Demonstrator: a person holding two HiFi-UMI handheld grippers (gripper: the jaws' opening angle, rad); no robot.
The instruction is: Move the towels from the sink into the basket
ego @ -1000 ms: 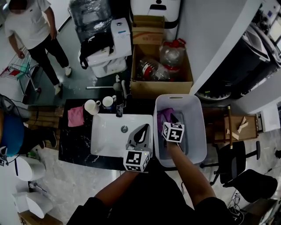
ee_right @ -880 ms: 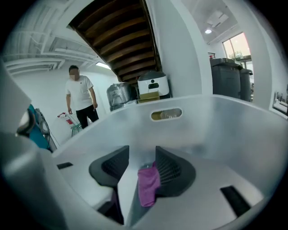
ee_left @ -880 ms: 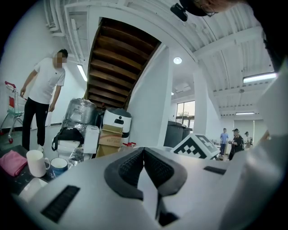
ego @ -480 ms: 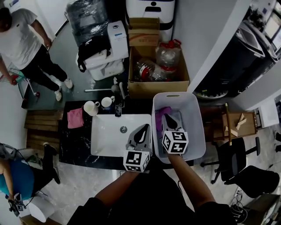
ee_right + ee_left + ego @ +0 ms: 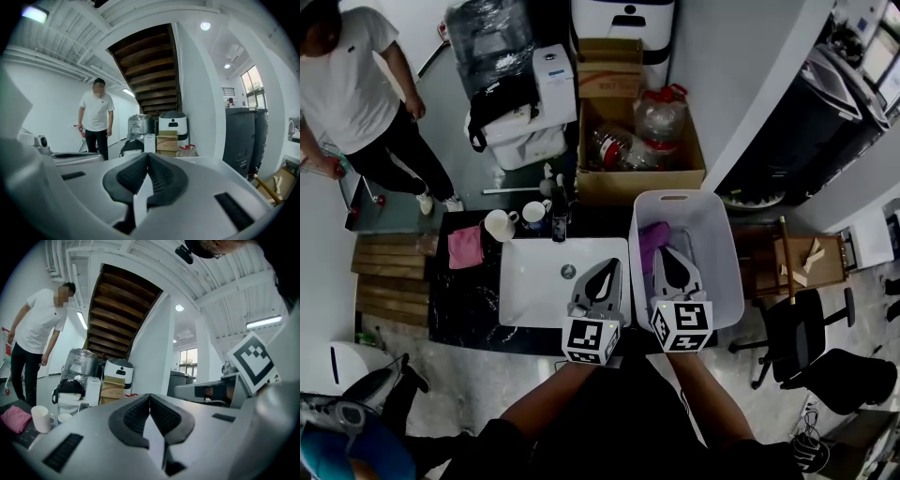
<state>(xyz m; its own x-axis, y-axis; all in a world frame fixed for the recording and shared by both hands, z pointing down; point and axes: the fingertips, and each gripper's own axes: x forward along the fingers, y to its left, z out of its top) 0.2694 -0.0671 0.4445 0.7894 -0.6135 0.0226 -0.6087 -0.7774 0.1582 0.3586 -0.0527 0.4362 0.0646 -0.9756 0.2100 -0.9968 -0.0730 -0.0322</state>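
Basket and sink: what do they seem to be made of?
Basket: probably plastic, pale and matte, with thin moulded walls and rounded corners. Sink: likely glazed ceramic, smooth white with a soft sheen and a metal drain.

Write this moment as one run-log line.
left tongs: shut, empty; right tongs: just closed, empty, over basket; purple towel: in basket; sink: looks empty; pink towel: on counter
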